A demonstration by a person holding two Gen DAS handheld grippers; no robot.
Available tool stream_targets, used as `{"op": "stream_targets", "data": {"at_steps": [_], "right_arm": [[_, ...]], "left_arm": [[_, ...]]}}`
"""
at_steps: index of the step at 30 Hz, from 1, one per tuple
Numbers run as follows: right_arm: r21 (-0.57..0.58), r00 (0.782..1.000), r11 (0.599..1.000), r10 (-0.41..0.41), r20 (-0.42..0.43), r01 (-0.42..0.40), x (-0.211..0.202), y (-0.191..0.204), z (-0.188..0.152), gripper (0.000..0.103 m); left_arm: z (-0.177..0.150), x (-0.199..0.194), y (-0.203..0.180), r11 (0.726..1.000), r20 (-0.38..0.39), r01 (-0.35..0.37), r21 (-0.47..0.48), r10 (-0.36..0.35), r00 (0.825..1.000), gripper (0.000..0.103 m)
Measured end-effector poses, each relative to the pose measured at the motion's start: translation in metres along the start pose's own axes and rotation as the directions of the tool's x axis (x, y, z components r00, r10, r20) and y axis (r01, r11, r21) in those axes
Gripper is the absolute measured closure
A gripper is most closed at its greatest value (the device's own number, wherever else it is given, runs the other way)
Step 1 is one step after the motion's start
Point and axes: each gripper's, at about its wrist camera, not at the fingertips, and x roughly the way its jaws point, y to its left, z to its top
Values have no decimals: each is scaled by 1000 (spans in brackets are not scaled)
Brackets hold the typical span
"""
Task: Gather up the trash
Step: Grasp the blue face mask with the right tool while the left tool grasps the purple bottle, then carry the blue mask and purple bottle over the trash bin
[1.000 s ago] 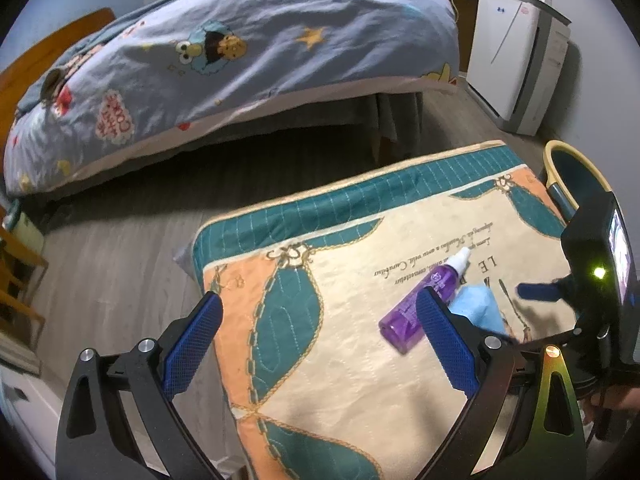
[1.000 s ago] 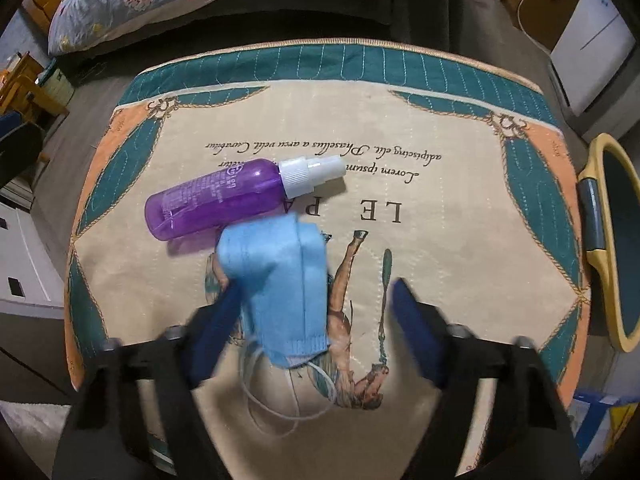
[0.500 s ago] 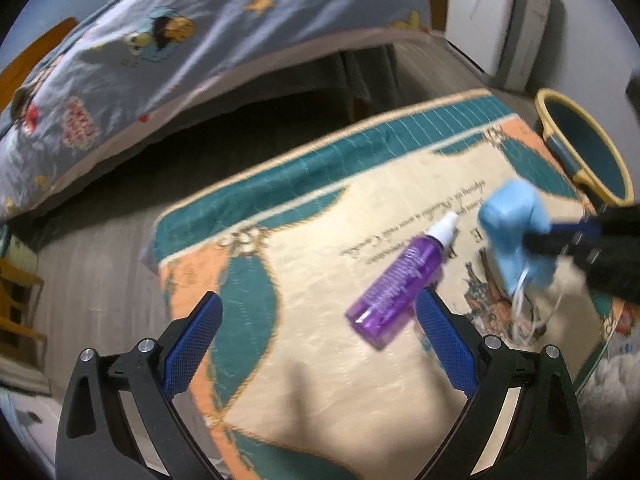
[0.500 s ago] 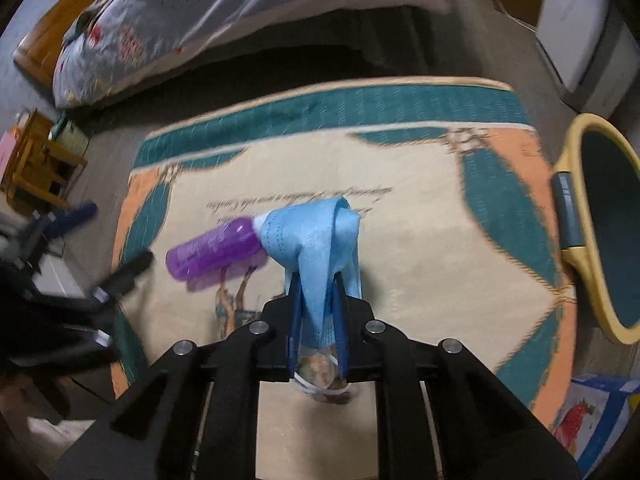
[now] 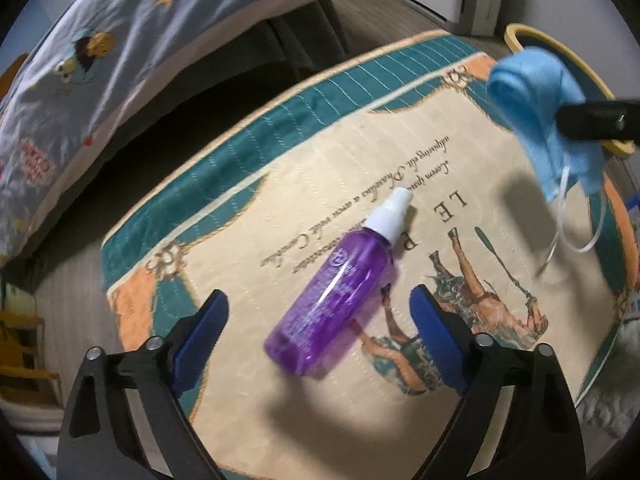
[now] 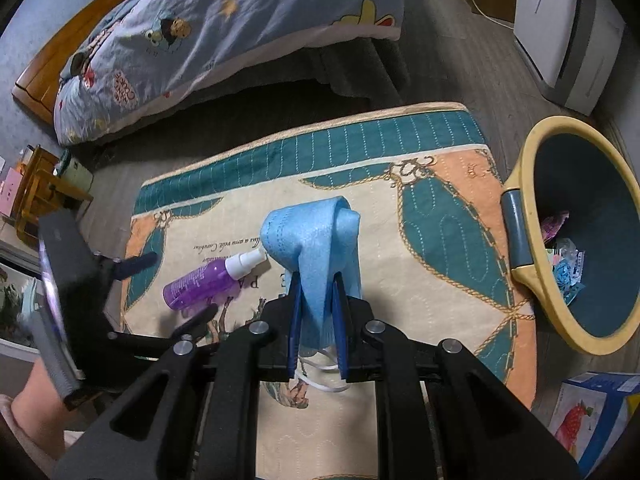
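Observation:
A purple spray bottle [image 5: 336,296] with a white cap lies on the patterned mat [image 5: 256,360]; it also shows in the right wrist view [image 6: 204,284]. My left gripper [image 5: 318,312] is open just above it, its blue fingers on either side of the bottle's lower half. My right gripper [image 6: 316,300] is shut on a blue face mask [image 6: 316,248] and holds it up over the mat; the mask also shows in the left wrist view [image 5: 540,120], its white ear loops dangling. A yellow-rimmed bin [image 6: 520,240] with trash inside stands to the right of the mat.
A bed with a cartoon-print quilt [image 6: 224,36] lies behind the mat. A white appliance [image 6: 568,28] stands at the back right. A wooden stool [image 6: 44,192] is at the left. A printed box [image 6: 592,412] sits at the lower right.
My right gripper closed on the mask, lifted it off the mat and carried it right, toward the bin. My left gripper moved in over the purple bottle.

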Motion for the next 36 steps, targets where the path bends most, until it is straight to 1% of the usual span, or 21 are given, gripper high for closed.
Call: {"op": "stream_targets", "data": {"at_steps": [4, 7, 11, 12, 13, 18, 23, 26, 31, 36], "right_arm": [[15, 1000, 1000, 15, 11, -15, -7, -7, 2, 89], [25, 999, 999, 28, 20, -29, -13, -14, 5, 89], [25, 999, 999, 28, 35, -29, -20, -23, 11, 89], [26, 999, 999, 26, 40, -27, -22, -25, 12, 89], [30, 999, 999, 26, 46, -27, -25, -28, 14, 89], [70, 996, 997, 33, 84, -39, -39, -44, 23, 89], [81, 992, 996, 19, 127, -29, -56, -60, 29, 89], [100, 989, 995, 11, 149, -26, -66, -71, 31, 89], [133, 982, 991, -8, 187, -17, -84, -95, 32, 89], [174, 977, 985, -47, 206, 11, -97, -124, 29, 89]], "left_arm": [[6, 14, -11, 1000, -25, 4, 30, -3, 1000, 25], [6, 25, -12, 999, -63, 14, 43, -11, 998, 40], [9, 22, -7, 999, -59, 43, 21, -42, 997, 61], [11, 20, -6, 998, -57, 58, 9, -58, 997, 62], [12, 19, -6, 998, -52, 59, 6, -58, 997, 65], [24, 2, -13, 997, 6, 72, 0, -72, 997, 67], [41, -24, -24, 991, 94, 132, -14, -130, 987, 69], [52, -41, -35, 987, 148, 161, -11, -158, 976, 69], [71, -71, -60, 977, 226, 212, 7, -208, 952, 69], [92, -89, -88, 968, 273, 249, 41, -251, 929, 69]]}}
